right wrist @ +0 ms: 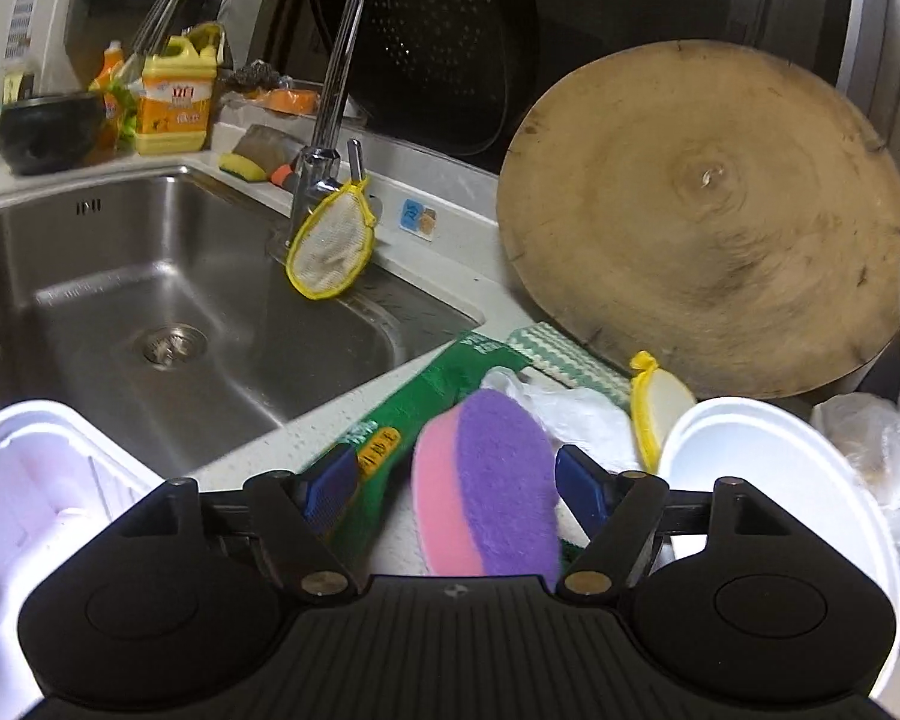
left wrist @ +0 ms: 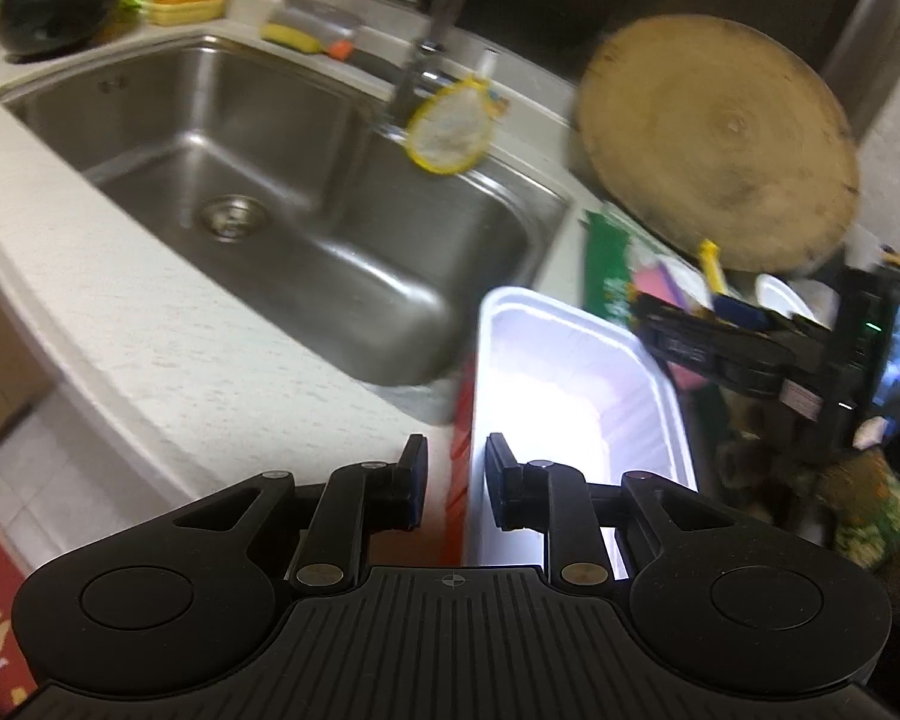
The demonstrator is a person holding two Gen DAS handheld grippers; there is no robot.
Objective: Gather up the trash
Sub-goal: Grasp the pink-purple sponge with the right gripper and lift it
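A white foam tray [left wrist: 570, 372] reaches forward from my left gripper [left wrist: 456, 468], which is shut on the tray's left wall, one finger inside and one outside. In the right wrist view the tray [right wrist: 36, 480] shows at the lower left. My right gripper [right wrist: 453, 468] stands open just above the counter. A pink and purple sponge [right wrist: 486, 480] lies between its fingers, and neither pad touches it. Around the sponge lie a green wrapper [right wrist: 426, 396], crumpled white plastic [right wrist: 570, 414] and a round white foam bowl [right wrist: 780, 480]. The right gripper [left wrist: 645, 321] also shows beyond the tray.
The steel sink [right wrist: 150, 276] fills the left, with a tap [right wrist: 336, 90] and a yellow-edged scrubber [right wrist: 330, 252] hanging on it. A round wooden board [right wrist: 708, 216] leans at the back right. A clear plastic bag [right wrist: 870, 438] sits far right. A detergent bottle [right wrist: 174, 102] and black pot [right wrist: 48, 126] stand behind the sink.
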